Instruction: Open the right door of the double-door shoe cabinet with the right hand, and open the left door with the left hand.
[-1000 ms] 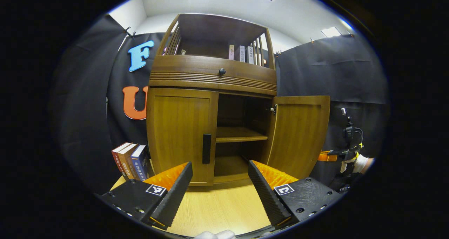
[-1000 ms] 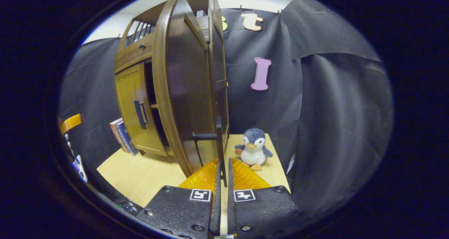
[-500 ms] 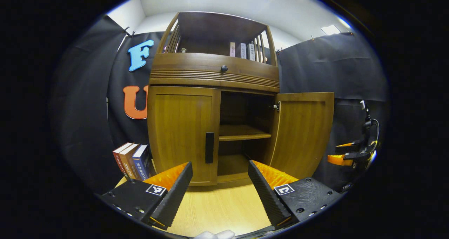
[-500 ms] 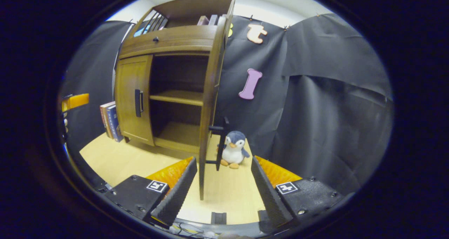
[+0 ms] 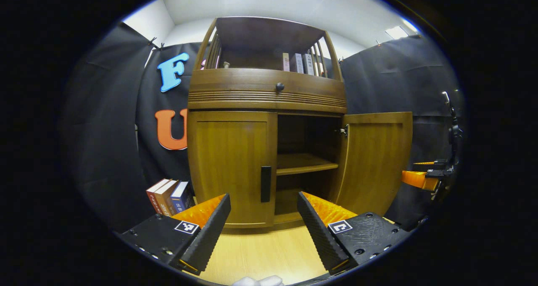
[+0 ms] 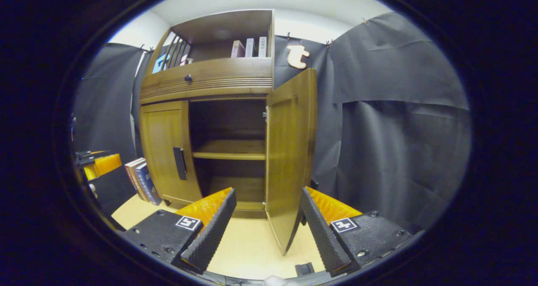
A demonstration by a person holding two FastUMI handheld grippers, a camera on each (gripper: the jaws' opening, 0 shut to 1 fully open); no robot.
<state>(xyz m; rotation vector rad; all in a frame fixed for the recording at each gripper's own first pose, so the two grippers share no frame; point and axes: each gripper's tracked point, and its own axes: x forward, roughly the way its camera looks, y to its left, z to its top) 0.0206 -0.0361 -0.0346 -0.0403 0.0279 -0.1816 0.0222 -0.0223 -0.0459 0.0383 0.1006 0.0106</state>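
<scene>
The wooden shoe cabinet (image 5: 267,95) stands on a light tabletop. Its right door (image 5: 376,162) hangs wide open, baring an inner shelf (image 5: 304,163). Its left door (image 5: 233,166) is flush with the frame, a dark vertical handle (image 5: 265,184) at its inner edge. My left gripper (image 5: 264,219) is open, a short way in front of that handle. The right gripper view has the open right door (image 6: 290,151), the left door (image 6: 166,145) and its handle (image 6: 180,163). My right gripper (image 6: 268,219) is open, back from the right door's edge, holding nothing. The right gripper (image 5: 422,177) also shows far right in the left gripper view.
Three books (image 5: 170,195) lean beside the cabinet's left side, also seen as books (image 6: 141,179) in the right gripper view. More books (image 5: 297,62) stand on the open top shelf above a drawer knob (image 5: 279,86). Black cloth walls close in on both sides. The tabletop (image 5: 262,254) runs forward of the cabinet.
My right gripper let go of the right door's handle, opened and drew back; the door stays wide open. The left gripper view shifted slightly, with the cabinet sliding right in it.
</scene>
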